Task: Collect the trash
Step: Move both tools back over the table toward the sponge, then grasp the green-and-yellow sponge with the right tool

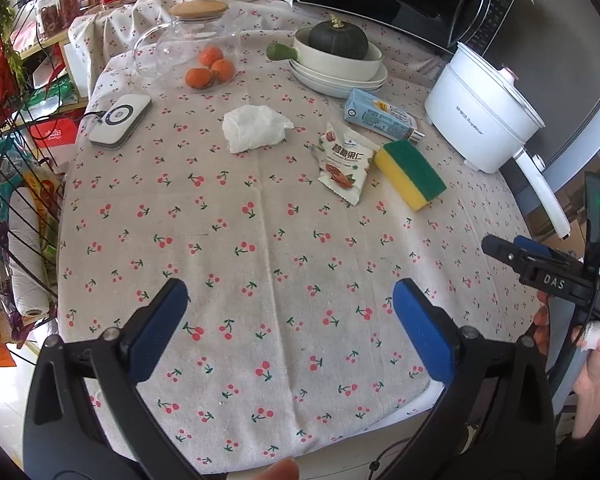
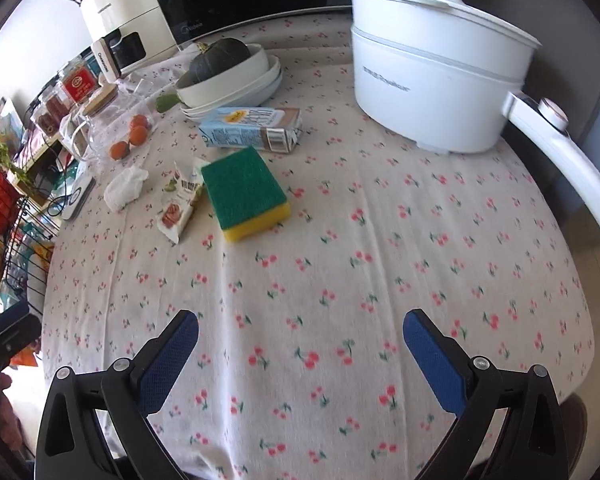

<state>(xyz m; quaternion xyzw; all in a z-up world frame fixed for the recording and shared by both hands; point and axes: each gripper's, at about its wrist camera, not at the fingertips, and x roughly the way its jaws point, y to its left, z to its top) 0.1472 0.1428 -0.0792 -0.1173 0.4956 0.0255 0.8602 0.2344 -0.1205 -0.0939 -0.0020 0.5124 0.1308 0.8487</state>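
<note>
While both grippers hang over the near edge of the counter (image 1: 284, 432) with nothing between their blue pads, the trash lies well ahead of them, toward the middle and far half of the cherry-print cloth. The left gripper (image 1: 290, 320) has its jaws released and spread wide, and so does the right gripper (image 2: 300, 350); neither touches anything. A crumpled tissue (image 1: 254, 127) sits nearest the counter's centre line, almost straight ahead of the left gripper. Just to its right lies an empty snack wrapper (image 1: 345, 163), its long axis running from the far edge toward the near edge, one side just beside the yellow-and-green sponge (image 1: 410, 174); whether they touch I cannot tell. Farther back, a milk carton (image 1: 380, 114) lies on its side, its long axis slanting toward the white electric pot (image 1: 488, 120) at the right edge. From the right wrist view all three pieces lie ahead and to the left, with the sponge in front of the carton. By my judgement the left gripper has the straighter line to the tissue, while the wrapper and carton fall closer to the right one. The sponge, the oranges (image 1: 211, 70) and the stacked bowls (image 1: 340, 68) look like keepers, not trash.
</note>
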